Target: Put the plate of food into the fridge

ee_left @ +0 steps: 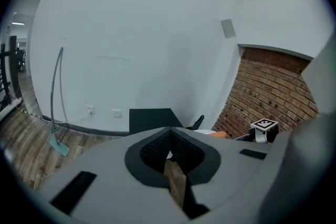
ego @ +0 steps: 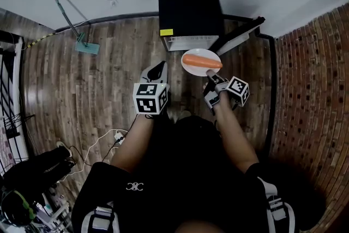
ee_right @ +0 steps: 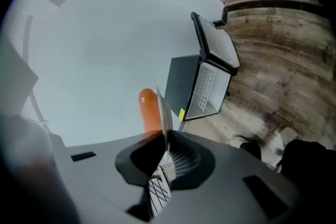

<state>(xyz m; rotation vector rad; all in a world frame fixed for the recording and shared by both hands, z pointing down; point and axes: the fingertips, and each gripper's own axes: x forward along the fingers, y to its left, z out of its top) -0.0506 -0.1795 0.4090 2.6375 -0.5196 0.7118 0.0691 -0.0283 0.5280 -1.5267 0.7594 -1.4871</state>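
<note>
A white plate (ego: 192, 63) carrying a long orange piece of food (ego: 202, 61) hangs in the air just in front of the black mini fridge (ego: 190, 13). The fridge door (ego: 240, 34) stands swung open to the right, showing a white inside (ego: 188, 42). My right gripper (ego: 210, 75) is shut on the plate's near rim. In the right gripper view the plate (ee_right: 163, 110) is seen edge-on between the pads, with the food (ee_right: 149, 110) on its left. My left gripper (ego: 158, 68) floats left of the plate, shut and holding nothing (ee_left: 169, 152).
A mop (ego: 76, 35) leans on the white wall at the back left. To the right of the fridge rises a brick wall (ego: 311, 90). White cables and a power strip (ego: 117, 138) lie on the wooden floor at my left, near a black bag (ego: 38, 167).
</note>
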